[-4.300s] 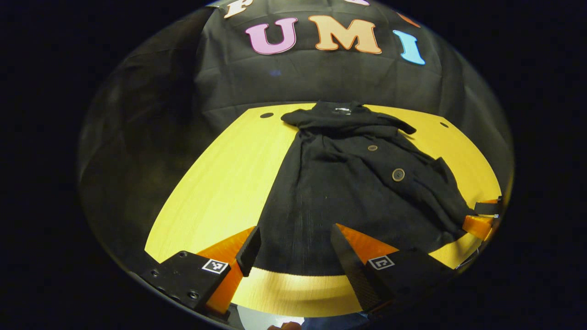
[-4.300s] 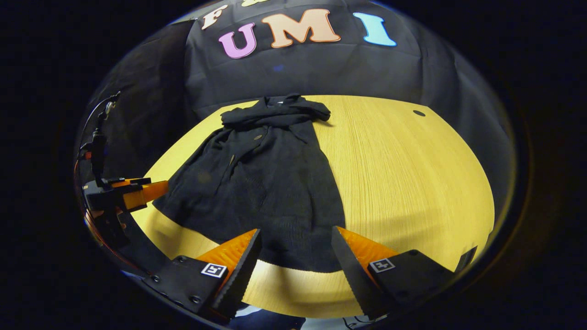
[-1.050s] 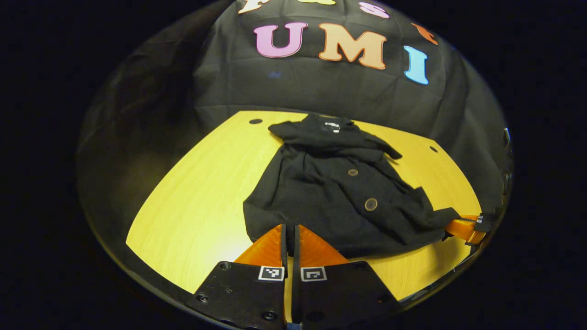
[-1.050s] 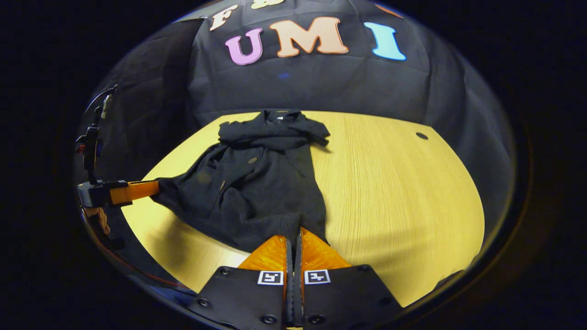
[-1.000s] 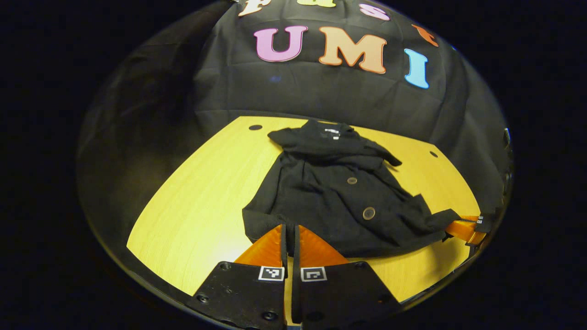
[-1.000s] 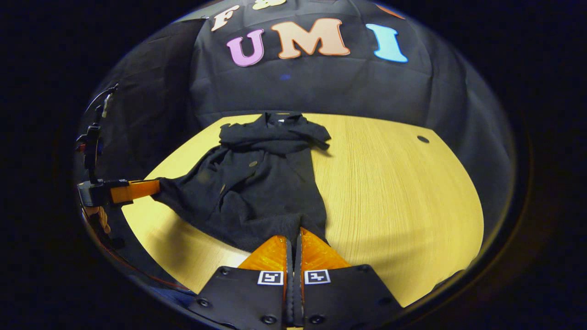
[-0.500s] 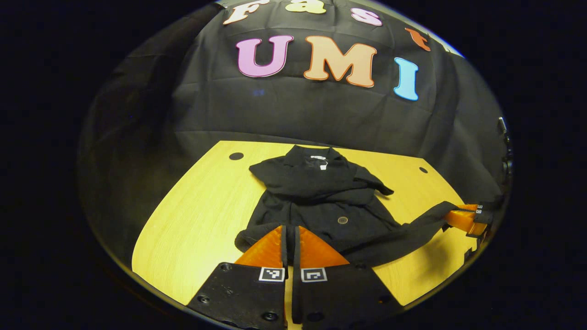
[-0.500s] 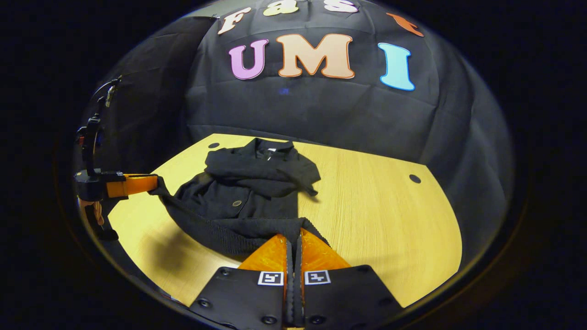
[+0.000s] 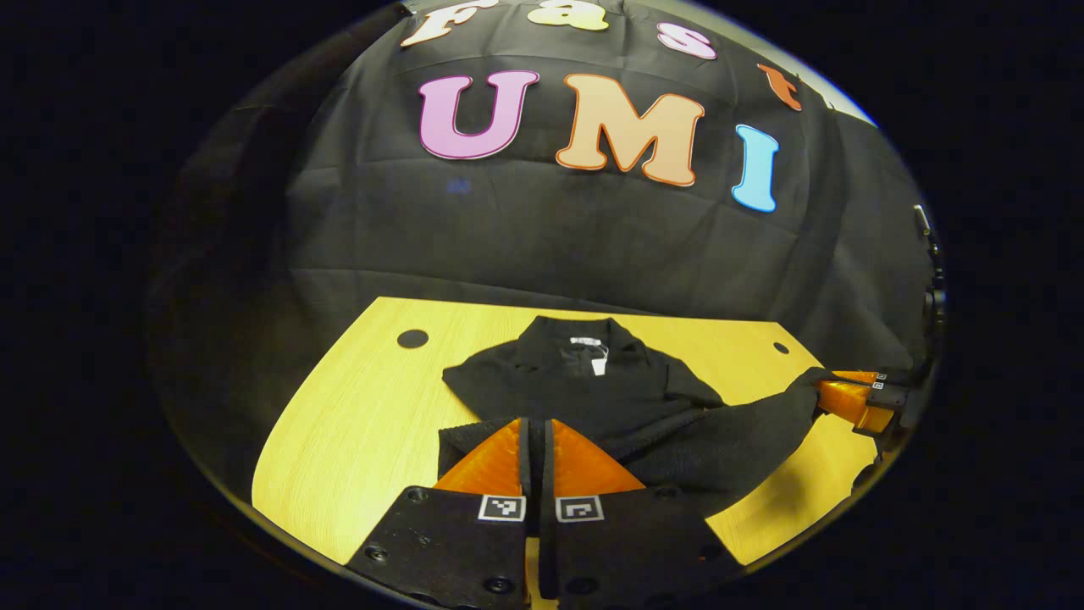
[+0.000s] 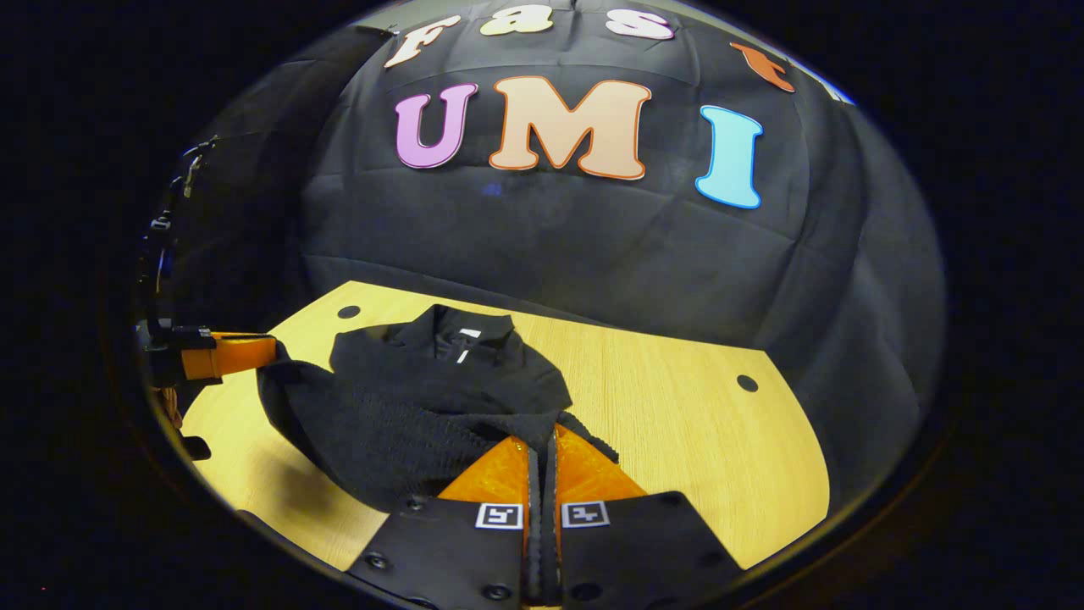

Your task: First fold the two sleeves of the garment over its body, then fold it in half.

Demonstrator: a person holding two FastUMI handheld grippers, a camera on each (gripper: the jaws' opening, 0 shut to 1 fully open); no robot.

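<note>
A black buttoned garment (image 9: 584,381) lies on the yellow table (image 9: 356,407) with its collar toward the wall. In the left gripper view, my left gripper (image 9: 535,432) is shut on the left corner of the hem. That corner is raised over the garment's body. The right gripper (image 9: 847,394) holds the other corner at the far right, and the hem hangs between them. In the right gripper view, my right gripper (image 10: 542,445) is shut on the garment (image 10: 440,381) at its hem. The left gripper (image 10: 229,354) pinches the cloth at the left. The lower half hides the buttons.
Round holes mark the table's far corners (image 9: 412,339) (image 10: 746,383). The black cloth wall stands just behind the table's far edge. Bare tabletop (image 10: 694,424) stretches to the right of the garment, and more lies to its left (image 9: 339,440).
Both grippers went from open at the hem to shut on it. They have lifted the hem and carried it forward over the body toward the collar, covering the buttons.
</note>
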